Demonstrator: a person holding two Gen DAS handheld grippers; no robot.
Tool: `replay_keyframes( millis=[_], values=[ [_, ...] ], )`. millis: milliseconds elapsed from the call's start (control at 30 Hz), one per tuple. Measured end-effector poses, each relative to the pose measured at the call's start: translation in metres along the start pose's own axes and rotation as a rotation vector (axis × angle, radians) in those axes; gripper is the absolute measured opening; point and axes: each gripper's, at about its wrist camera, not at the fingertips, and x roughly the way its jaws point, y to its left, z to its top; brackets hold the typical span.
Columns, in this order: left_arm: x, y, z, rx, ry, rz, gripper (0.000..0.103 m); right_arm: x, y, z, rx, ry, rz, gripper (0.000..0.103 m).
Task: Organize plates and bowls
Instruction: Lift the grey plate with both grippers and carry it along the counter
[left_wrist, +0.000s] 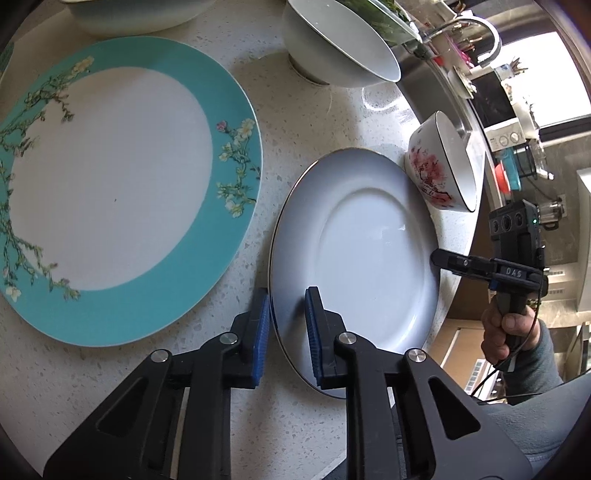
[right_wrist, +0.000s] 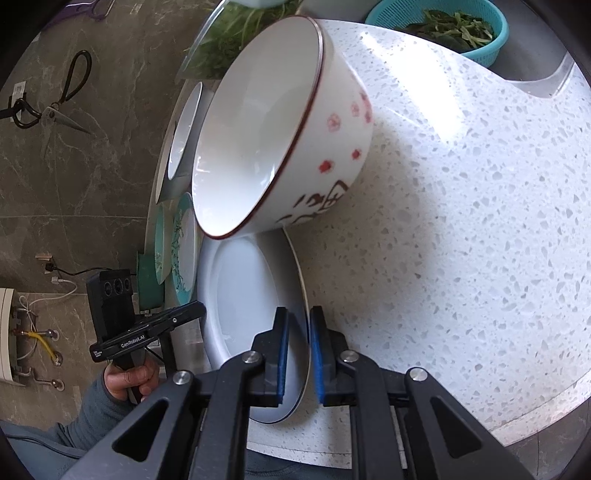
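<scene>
Both grippers, left (left_wrist: 286, 321) and right (right_wrist: 297, 354), pinching opposite rims of the pale plate (left_wrist: 369, 243) on the counter (left_wrist: 295, 122), flowered bowl (left_wrist: 439, 166) at its far edge: best lifted level, evenly, bowl avoided.

Bright window daylight, glare patch on speckled countertop (right_wrist: 461, 221), soft shadows, fisheye-warped edges

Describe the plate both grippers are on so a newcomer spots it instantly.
On the speckled white counter, right of the big teal-rimmed floral plate, lies a plain white plate. The left gripper and the right gripper each pinch its rim on opposite sides. Unlike its neighbours it has no pattern, only a thin dark edge, and the cherry-blossom bowl stands at its far side.
</scene>
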Motion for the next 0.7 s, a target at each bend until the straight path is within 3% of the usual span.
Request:
replay_keyframes(
  millis=[367, 700],
  values=[
    [-0.013, -0.009, -0.007, 0.019, -0.023, 0.001, 0.016, -0.006, 0.01, 0.0, -0.031, -0.007, -0.005, 0.015],
    [-0.051, 0.004, -0.042, -0.007, -0.077, 0.007, 0.016, -0.001, 0.047, -0.008, -0.097, 0.014, -0.007, 0.015]
  ],
)
